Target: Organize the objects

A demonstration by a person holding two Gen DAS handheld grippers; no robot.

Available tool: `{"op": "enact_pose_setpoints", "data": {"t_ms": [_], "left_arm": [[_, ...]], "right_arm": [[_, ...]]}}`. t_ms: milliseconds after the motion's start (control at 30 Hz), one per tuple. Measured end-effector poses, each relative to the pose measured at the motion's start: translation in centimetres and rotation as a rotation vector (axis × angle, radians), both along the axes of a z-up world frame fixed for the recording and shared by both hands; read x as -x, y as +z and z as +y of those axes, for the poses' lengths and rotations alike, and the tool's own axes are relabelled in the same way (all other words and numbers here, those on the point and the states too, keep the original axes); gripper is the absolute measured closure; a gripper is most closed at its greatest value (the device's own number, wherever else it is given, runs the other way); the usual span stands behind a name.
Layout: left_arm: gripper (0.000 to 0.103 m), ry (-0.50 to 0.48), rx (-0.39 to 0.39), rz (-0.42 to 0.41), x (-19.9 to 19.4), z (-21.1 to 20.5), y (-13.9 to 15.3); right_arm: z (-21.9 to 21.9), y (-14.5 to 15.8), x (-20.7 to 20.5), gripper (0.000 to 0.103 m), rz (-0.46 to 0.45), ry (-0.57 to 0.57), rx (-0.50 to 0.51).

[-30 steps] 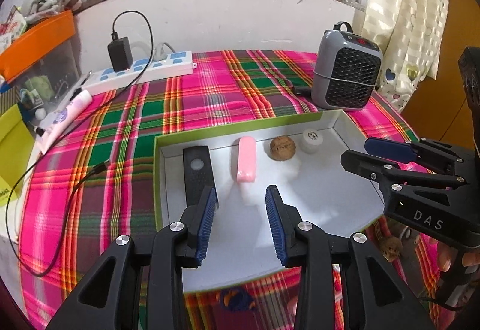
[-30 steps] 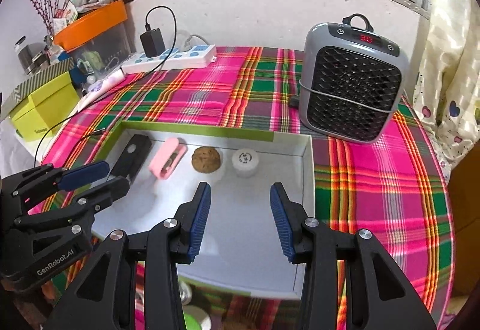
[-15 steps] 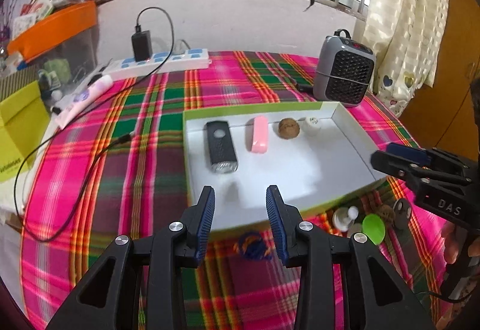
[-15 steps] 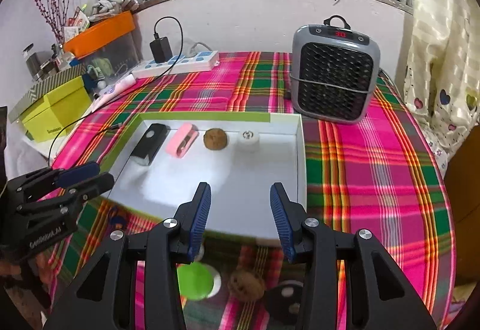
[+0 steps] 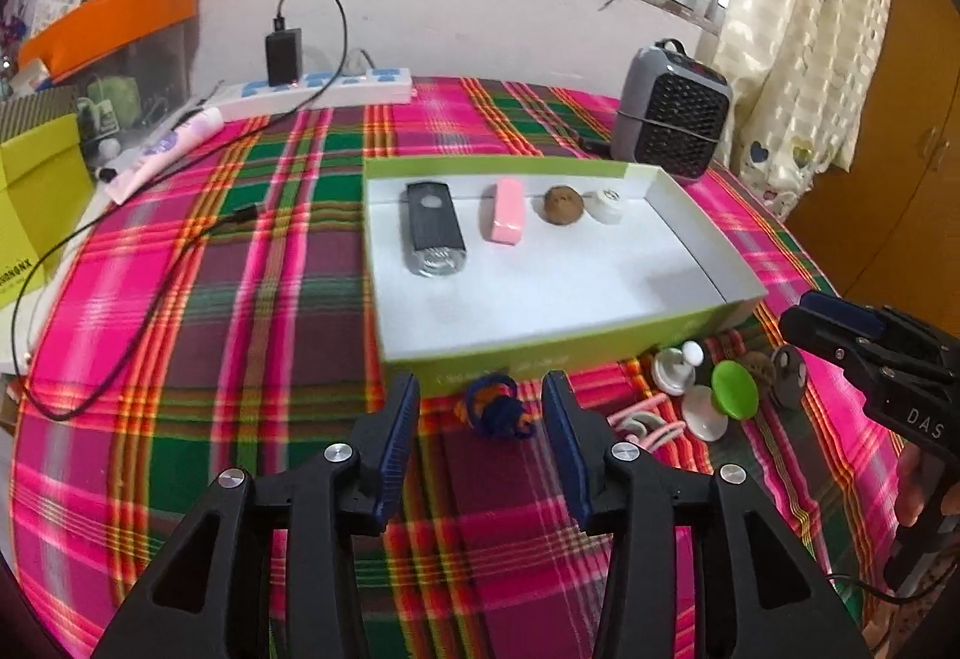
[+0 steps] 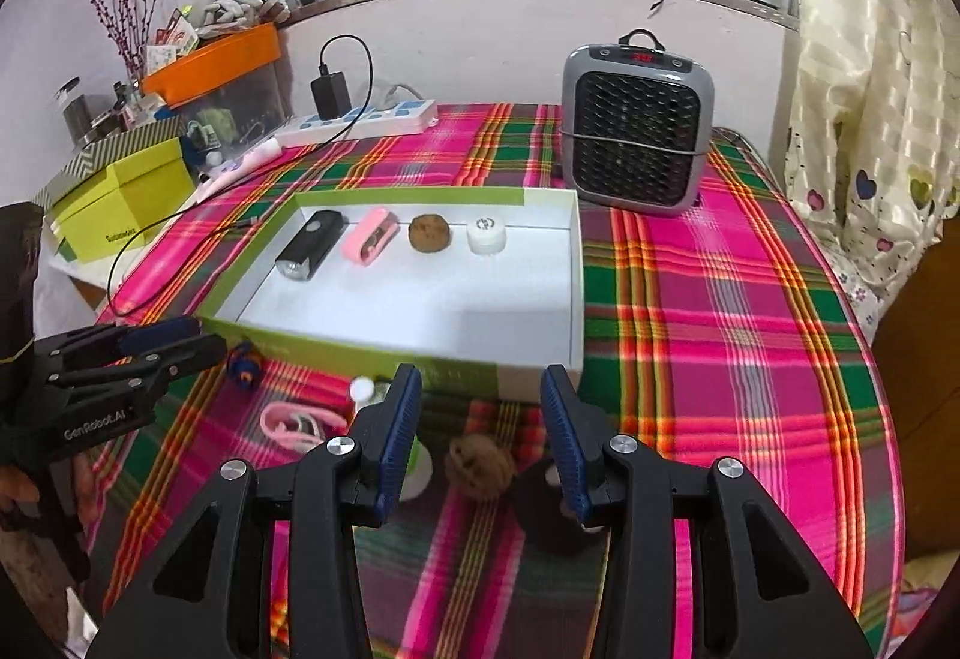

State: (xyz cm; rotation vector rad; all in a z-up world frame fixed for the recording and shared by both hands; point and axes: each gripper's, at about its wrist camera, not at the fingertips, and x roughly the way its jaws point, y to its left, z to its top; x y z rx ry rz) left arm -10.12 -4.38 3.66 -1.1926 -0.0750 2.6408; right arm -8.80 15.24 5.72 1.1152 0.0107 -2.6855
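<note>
Four things lie in a row along the far wall of the white tray (image 5: 690, 239) in the centre of both views: a black flashlight (image 5: 433, 227), a pink case (image 5: 506, 219), a brown ball (image 5: 563, 205) and a small white jar (image 5: 606, 205). Compared with a second ago both views sit farther back from the tray, so its green front wall and the plaid cloth of the desk (image 5: 240, 311) before it now show (earlier the tray floor filled the lower frame). The left tongs (image 5: 480, 404) have just been opening and stand open with nothing pressed between the pads; a blue-and-orange yarn knot (image 5: 495, 407) lies on the cloth in the gap beyond them, just before the tray wall. The right tongs (image 6: 480, 419) stand open at the same spread as before, empty, with a brown fuzzy ball (image 6: 482, 464) on the cloth between the tips. To the lower right of the left view lie a green disc (image 5: 733, 389), a white knob (image 5: 678, 368) and a pink cord (image 5: 645, 422). In the right view a dark object by the right pad is half hidden and hard to identify, and the green disc is mostly behind the left finger.
</note>
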Motion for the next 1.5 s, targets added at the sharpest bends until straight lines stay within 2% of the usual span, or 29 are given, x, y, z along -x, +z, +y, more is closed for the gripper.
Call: {"op": "enact_pose_setpoints", "data": {"t_ms": [200, 700, 867, 1200, 1500], "left_arm": [[0.062, 0.005, 0.007, -0.033, 0.4, 0.3, -1.3], [0.062, 0.016, 0.027, -0.042, 1.2, 1.0, -2.3], [0.076, 0.018, 0.021, -0.037, 1.2, 0.9, -2.3], [0.08, 0.014, 0.016, -0.026, 0.8, 0.8, -2.2], [0.08, -0.008, 0.011, -0.026, -0.3, 0.4, -2.1]], "right_arm": [[0.8, -0.7, -1.0, 0.06, -0.011, -0.021, -0.001], [2.1, -1.9, -1.3, 0.06, -0.044, -0.049, 0.02], [2.2, -2.2, -1.3, 0.06, -0.055, -0.056, 0.022], [2.4, -2.5, -1.4, 0.06, -0.065, -0.064, 0.011], [4.1, -2.8, -1.4, 0.06, -0.078, -0.121, 0.025]]}}
